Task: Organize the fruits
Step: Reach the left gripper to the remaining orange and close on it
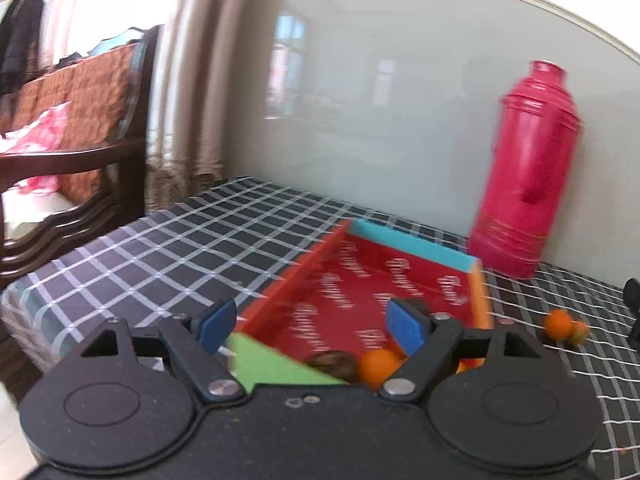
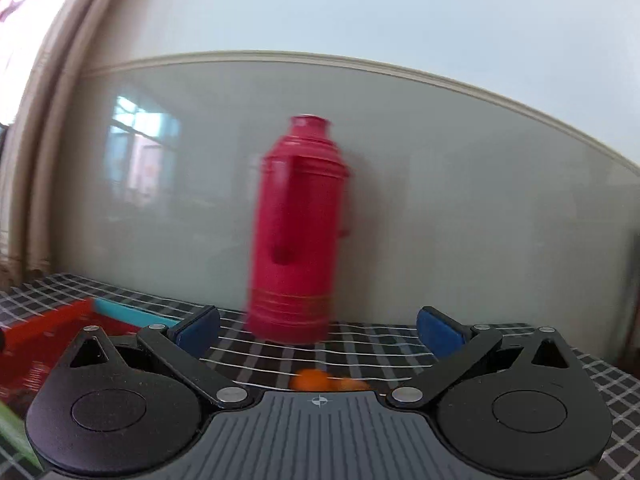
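- Your left gripper [image 1: 312,326] hangs over the near end of the tray [image 1: 416,240], its blue fingers [image 1: 218,325] wide apart and holding nothing.
- Just under it, in the near corner of the tray, lie an orange [image 1: 378,364] and a brown fruit [image 1: 332,364], touching each other; a green flap [image 1: 272,364] of the tray is beside them.
- Your right gripper [image 2: 318,330] is also spread apart and empty, above the bench [image 2: 360,356].
- Below its fingers, close to the gripper body, two small orange fruits [image 2: 310,380] lie on the checked cloth, outside the tray. In the left view you see the same pair right of the tray, touching.
- The tray has a red floor with white writing, orange sides and a blue far wall.
- Behind it, a pink flask [image 1: 524,172] stands upright against the wall [image 1: 380,100].
- Far left, a wooden chair [image 1: 80,128] stands apart from the bench.
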Motion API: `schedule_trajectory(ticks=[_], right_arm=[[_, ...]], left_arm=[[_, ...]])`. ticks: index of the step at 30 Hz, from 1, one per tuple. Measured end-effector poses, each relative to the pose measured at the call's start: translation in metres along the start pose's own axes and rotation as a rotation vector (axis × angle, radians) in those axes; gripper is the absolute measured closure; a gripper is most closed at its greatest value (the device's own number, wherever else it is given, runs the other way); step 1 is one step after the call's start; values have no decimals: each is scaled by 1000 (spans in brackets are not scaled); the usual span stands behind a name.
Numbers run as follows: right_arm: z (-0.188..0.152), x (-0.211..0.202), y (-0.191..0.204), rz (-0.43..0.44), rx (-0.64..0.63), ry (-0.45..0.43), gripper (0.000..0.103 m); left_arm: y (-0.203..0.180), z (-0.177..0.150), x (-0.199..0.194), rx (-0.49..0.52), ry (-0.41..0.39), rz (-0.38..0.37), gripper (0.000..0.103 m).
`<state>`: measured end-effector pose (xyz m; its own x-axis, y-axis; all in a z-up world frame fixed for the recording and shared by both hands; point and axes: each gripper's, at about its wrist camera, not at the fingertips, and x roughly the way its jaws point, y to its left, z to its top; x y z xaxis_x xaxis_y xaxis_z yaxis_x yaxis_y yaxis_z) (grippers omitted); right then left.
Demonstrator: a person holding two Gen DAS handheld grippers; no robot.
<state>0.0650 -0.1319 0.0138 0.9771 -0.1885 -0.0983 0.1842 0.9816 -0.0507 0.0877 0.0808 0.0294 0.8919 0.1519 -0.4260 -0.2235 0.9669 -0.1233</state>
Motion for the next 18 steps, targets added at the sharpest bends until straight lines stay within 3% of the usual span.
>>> schedule_trajectory(ticks=[13,18], right_arm=[[-25,18,-101,-437,20,114,0],[-34,19,-129,-481,36,150,0]], left_arm=[[-117,-22,8,196,3,-244,28],[-147,-32,18,248,35,-298,31]])
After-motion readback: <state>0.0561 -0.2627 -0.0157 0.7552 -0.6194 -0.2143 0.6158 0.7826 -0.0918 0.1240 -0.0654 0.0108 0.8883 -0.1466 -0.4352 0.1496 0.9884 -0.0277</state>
